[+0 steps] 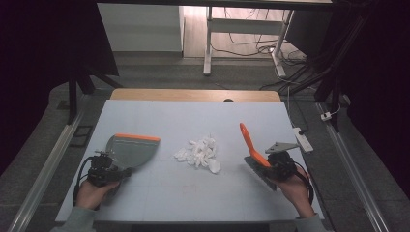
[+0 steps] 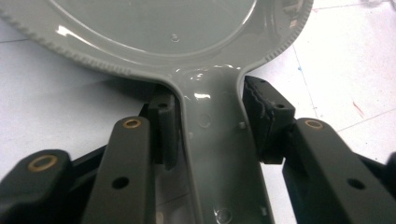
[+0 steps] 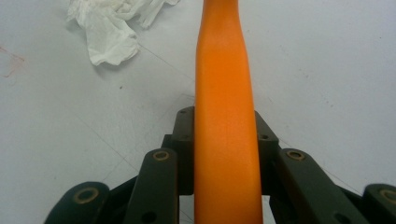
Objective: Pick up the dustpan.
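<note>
Flanking the tissue pile point(image 1: 198, 153), left gripper point(image 1: 113, 169) clamps dustpan point(image 1: 131, 148) handle, right gripper point(image 1: 270, 166) clamps brush point(image 1: 252, 146) handle, positioned for sweeping.

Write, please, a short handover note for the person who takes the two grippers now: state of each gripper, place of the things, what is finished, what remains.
Left gripper: shut on the handle of the grey dustpan, which lies flat on the table, orange edge away from the person.
Right gripper: shut on the orange handle of the brush, bristles near the table.
Crumpled white paper lies in a pile between the two tools.
Done: both tools gripped.
Left: sweep the paper into the dustpan; none is in it yet.
</note>
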`<state>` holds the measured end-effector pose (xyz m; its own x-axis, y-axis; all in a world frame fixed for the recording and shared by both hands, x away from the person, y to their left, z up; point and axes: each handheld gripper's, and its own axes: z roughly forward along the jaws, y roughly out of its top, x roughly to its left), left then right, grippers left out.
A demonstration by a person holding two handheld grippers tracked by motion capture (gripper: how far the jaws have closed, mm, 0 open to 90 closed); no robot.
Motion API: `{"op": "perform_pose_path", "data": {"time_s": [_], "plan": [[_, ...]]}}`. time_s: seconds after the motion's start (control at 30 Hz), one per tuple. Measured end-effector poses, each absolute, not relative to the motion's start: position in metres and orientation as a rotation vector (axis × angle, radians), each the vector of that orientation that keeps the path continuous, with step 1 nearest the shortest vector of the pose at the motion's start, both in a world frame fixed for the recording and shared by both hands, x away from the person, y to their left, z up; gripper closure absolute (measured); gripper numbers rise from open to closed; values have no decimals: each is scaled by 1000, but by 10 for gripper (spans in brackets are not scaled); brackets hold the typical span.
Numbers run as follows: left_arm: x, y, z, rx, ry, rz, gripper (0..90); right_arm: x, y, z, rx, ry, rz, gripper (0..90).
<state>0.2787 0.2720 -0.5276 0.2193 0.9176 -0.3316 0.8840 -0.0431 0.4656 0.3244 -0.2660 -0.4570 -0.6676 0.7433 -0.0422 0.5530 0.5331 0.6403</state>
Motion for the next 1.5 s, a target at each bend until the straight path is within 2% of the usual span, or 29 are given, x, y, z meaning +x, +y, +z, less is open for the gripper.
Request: {"op": "perform_pose_path", "data": {"time_s": [0.17, 1.5], "plan": [[278, 276, -529, 1888, 1659, 67, 610, 324, -266, -457, 1078, 2465, 866, 704], [268, 285, -517, 1842, 1531, 203, 616, 324, -269, -455, 1082, 2450, 880, 704]]}}
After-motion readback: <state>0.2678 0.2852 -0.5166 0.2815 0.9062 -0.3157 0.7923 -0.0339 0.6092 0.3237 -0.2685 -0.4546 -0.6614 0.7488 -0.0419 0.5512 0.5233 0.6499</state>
